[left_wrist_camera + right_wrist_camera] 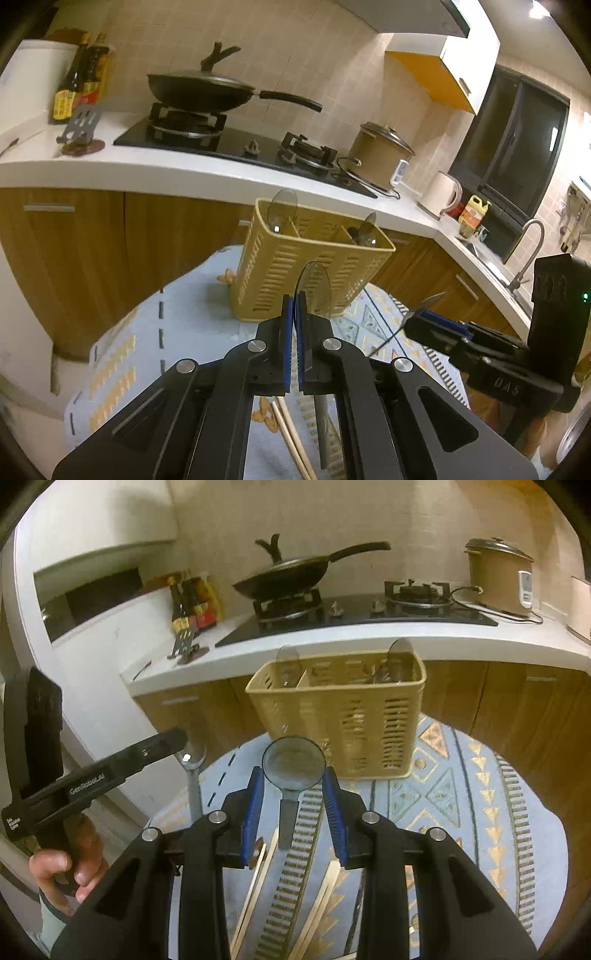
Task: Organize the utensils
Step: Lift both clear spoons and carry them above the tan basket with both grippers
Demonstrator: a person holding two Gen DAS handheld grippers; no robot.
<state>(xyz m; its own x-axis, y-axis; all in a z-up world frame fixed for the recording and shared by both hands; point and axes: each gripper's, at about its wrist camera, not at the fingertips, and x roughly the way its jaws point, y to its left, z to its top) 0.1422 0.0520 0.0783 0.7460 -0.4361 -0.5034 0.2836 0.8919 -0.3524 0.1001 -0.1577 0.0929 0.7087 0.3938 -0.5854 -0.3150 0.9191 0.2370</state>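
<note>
My left gripper (295, 299) is shut on a metal spoon (316, 288), whose bowl stands edge-on above the pads while its handle hangs below. My right gripper (293, 775) is shut on another spoon (293, 764): its round bowl sits between the blue pads, facing the camera, with the handle pointing down. Both grippers hover above the table in front of a beige slotted utensil basket (343, 716), which has spoons in its left and right compartments. Wooden chopsticks (258, 882) lie on the cloth below. The left gripper (177, 738), held by a hand, shows at the left of the right wrist view.
The basket stands on a round table with a blue patterned cloth (461, 812). Behind it runs a white counter (110, 162) with a stove, a black wok (199, 88), a brown rice cooker (380, 155), sauce bottles (74, 85), a kettle (439, 195) and a sink tap (528, 251).
</note>
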